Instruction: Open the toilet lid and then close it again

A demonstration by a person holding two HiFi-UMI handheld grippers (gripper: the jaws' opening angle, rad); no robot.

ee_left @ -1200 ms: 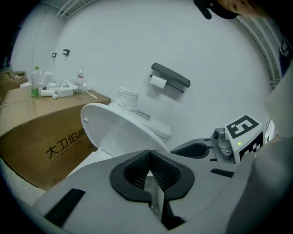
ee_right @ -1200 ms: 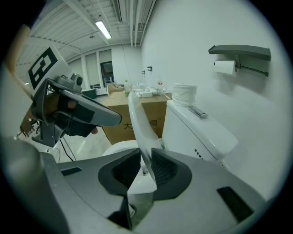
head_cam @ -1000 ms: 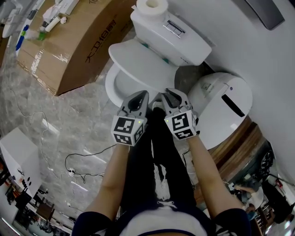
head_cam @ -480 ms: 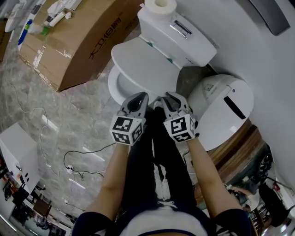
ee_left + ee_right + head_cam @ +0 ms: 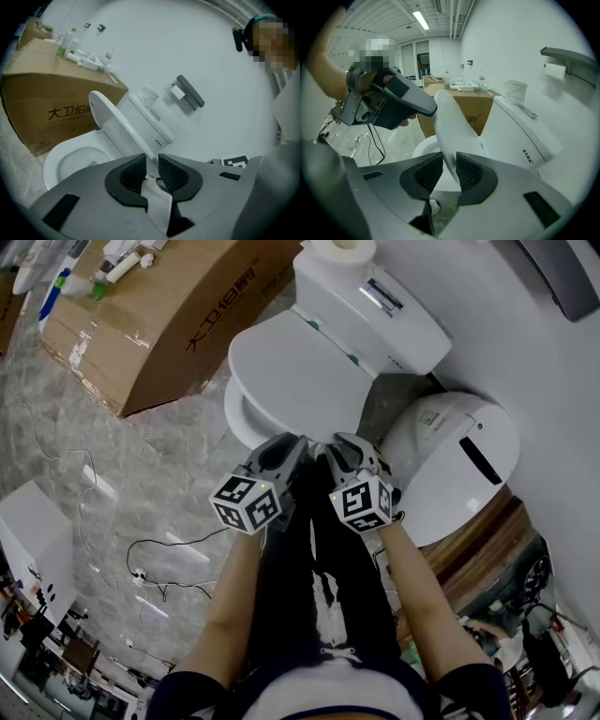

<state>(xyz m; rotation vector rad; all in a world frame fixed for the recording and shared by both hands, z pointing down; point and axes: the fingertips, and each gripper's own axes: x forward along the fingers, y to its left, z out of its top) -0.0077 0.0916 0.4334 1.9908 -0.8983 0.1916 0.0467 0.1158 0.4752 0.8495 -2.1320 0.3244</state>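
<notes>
**While white oval plastic toilet lid (image 5: 117, 123) stands half-raised: steady both grips**

Lid tilts over the white ceramic bowl (image 5: 70, 159). Right claw (image 5: 449, 171) clamps its rim, jaws just eased wider; left claw (image 5: 151, 169), jaws just opened, straddles it loosely. Best to close both firmly, then swing it evenly.

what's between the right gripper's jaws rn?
The rim of the half-raised lid sits between the jaws of the right gripper, which have just been opening. It shows in the right gripper view.
</notes>
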